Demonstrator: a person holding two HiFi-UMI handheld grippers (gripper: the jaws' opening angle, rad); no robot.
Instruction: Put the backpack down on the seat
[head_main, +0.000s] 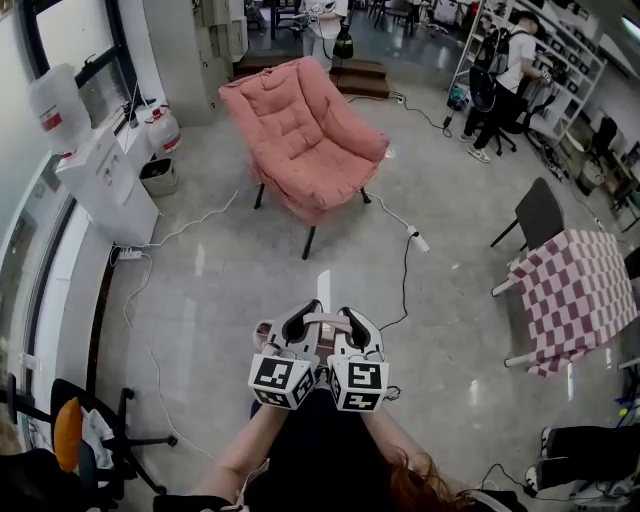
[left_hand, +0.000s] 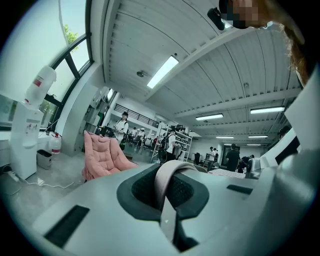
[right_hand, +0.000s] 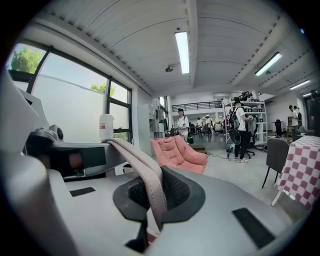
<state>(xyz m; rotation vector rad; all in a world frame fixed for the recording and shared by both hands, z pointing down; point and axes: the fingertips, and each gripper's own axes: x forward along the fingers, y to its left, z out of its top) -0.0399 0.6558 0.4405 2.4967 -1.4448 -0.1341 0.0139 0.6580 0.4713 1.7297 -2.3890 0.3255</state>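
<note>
Left tongs (head_main: 299, 322) and right tongs (head_main: 351, 322) clench backpack strap (head_main: 326, 318); walk to armchair (head_main: 300, 135) at 12 o'clock, keep grip level.

Water dispenser (head_main: 105, 185) at left; checkered table (head_main: 580, 295), dark chair (head_main: 540, 212) at right.

Of the backpack, only the backpack strap (head_main: 326, 318) shows, pinched in the closed jaws of the left gripper (head_main: 299, 325) and the right gripper (head_main: 352, 322); the bag's body appears in no view. The head view's right edge cuts off the checked table (head_main: 580, 300). The distant people (left_hand: 216, 154) in the left gripper view are too small to make out.
</note>
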